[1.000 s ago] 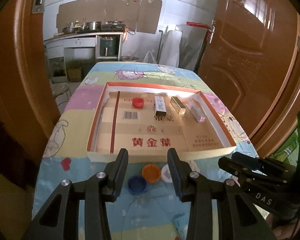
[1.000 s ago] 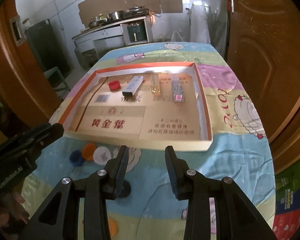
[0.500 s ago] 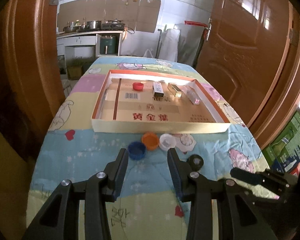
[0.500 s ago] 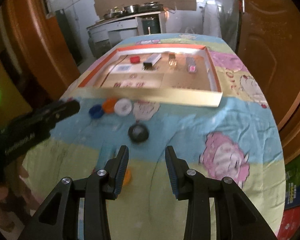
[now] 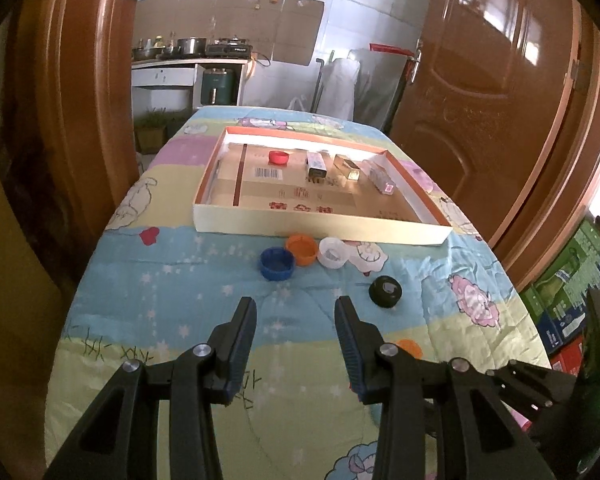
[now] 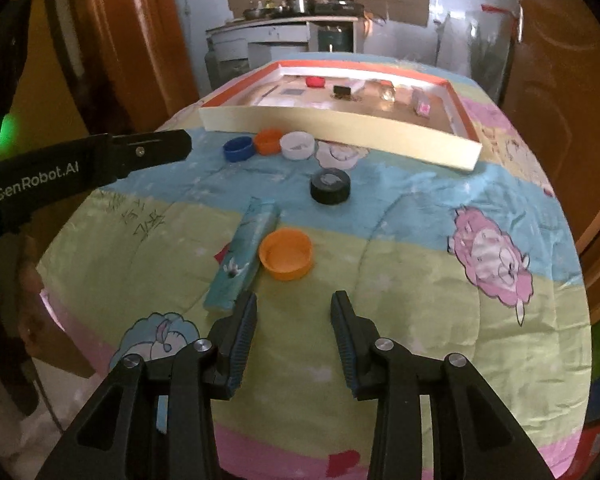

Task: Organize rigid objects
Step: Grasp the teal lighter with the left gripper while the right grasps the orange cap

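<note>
From the left wrist view, the left gripper (image 5: 296,320) stands part open and empty short of the blue cap (image 5: 277,264); the cardboard tray (image 5: 320,230) lies beyond. From the right wrist view, the right gripper (image 6: 294,316), empty, jaws opening, faces the orange cap (image 6: 286,253) touching a blue box (image 6: 242,254); approach clear of that box, straddling the rim squarely.

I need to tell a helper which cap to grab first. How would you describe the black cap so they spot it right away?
Start at the shallow cardboard tray on the cartoon bedsheet. Just in front of its near wall sit three caps in a row, blue, orange and white. The black cap sits alone, nearer than that row, and is the only dark one.
</note>
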Available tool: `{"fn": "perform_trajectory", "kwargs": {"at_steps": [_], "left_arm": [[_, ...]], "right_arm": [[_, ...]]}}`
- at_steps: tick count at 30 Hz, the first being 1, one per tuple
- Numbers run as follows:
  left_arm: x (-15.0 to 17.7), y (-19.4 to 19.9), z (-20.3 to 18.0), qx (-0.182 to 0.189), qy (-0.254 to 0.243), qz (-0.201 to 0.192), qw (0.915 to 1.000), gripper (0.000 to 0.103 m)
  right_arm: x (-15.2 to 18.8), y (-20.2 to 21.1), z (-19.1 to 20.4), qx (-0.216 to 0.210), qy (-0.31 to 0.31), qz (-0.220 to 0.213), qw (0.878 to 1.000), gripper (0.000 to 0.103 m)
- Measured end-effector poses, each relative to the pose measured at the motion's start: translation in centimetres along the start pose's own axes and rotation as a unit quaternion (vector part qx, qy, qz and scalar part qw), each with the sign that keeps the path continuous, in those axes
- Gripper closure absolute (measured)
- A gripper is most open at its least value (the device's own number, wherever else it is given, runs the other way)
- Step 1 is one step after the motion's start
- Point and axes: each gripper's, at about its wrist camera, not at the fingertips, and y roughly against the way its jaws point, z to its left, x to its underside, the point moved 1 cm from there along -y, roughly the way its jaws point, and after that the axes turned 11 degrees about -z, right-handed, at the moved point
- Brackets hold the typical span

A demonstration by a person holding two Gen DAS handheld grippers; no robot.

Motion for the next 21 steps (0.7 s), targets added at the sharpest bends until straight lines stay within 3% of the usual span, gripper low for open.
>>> {"fn": "perform_trajectory", "kwargs": {"at_steps": [9, 11, 21], "left_arm": [[1.0, -0.2, -0.3, 0.012, -0.003, 0.013, 0.9998, 0.062], [1.3, -0.3, -0.7, 0.018, -0.009, 0.017, 0.9997, 0.062], [3.3, -1.7, -4.0, 0.061, -0.059, 0.052, 0.9950, 0.062]], "right_arm": [[-1.1, -2.0, 1.2, 0.007, 0.018, -0.025, 0.999, 0.061], [-1.2, -2.1, 1.1, 0.012, 0.015, -0.028, 0.999, 0.073], [-0.1, 0.4, -2.3, 0.020, -0.043, -0.046, 0.998, 0.073]]}}
